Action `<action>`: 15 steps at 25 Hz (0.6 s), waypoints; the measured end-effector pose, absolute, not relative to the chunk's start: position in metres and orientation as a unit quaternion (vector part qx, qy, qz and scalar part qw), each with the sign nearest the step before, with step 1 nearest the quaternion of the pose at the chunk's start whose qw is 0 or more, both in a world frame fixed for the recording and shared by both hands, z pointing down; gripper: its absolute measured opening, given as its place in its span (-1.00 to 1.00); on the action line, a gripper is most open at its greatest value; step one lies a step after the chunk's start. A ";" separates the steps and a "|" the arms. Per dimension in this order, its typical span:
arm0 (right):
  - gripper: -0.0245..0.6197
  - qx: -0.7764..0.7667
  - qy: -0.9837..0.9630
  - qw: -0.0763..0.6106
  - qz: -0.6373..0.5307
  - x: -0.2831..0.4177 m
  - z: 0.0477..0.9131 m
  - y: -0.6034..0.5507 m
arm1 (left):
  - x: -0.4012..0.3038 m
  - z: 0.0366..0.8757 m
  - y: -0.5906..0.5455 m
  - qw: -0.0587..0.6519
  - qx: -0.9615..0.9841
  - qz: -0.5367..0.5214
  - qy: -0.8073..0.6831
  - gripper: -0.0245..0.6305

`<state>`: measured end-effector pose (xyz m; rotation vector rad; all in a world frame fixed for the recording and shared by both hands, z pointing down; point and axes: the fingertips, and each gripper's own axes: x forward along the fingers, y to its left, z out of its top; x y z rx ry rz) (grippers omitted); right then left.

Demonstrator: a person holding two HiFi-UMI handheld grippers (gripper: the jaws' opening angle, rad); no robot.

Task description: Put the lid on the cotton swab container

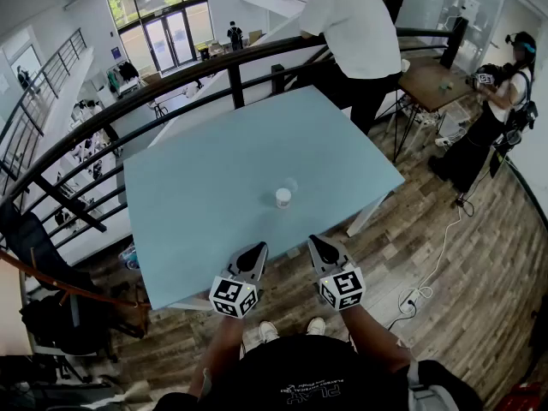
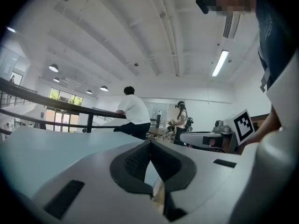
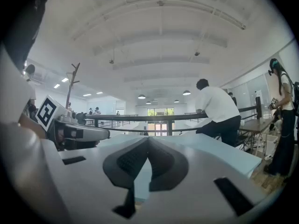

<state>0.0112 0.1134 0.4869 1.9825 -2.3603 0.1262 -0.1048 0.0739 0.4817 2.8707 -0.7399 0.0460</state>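
A small white cotton swab container (image 1: 283, 198) stands upright near the middle of the light blue table (image 1: 197, 187). Just behind it to the right lies something faint and clear (image 1: 293, 184), possibly the lid; it is too small to tell. My left gripper (image 1: 258, 250) and right gripper (image 1: 314, 241) hover side by side at the table's near edge, short of the container. Both point level and are shut with nothing between the jaws. The left gripper view shows its dark pads (image 2: 140, 160) meeting at the tip; so does the right gripper view (image 3: 159, 160). Neither of those views shows the container.
A black railing (image 1: 171, 84) runs behind the table. A person in a white shirt (image 1: 351, 24) leans there, and another person (image 1: 497, 110) stands by a wooden table (image 1: 437, 80) at the right. A cable and power strip (image 1: 411, 298) lie on the wooden floor.
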 end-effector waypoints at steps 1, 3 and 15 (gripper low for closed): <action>-0.87 0.641 -0.766 0.027 0.040 0.011 0.486 0.112 | -0.103 0.481 0.075 0.087 0.965 0.017 -0.248 -0.89; -0.87 0.640 -0.767 0.025 0.039 0.011 0.484 0.111 | -0.100 0.480 0.076 0.084 0.965 0.020 -0.247 -0.89; -0.86 0.643 -0.764 0.005 0.053 -0.003 0.487 0.112 | -0.112 0.486 0.085 0.080 0.969 0.029 -0.233 -0.89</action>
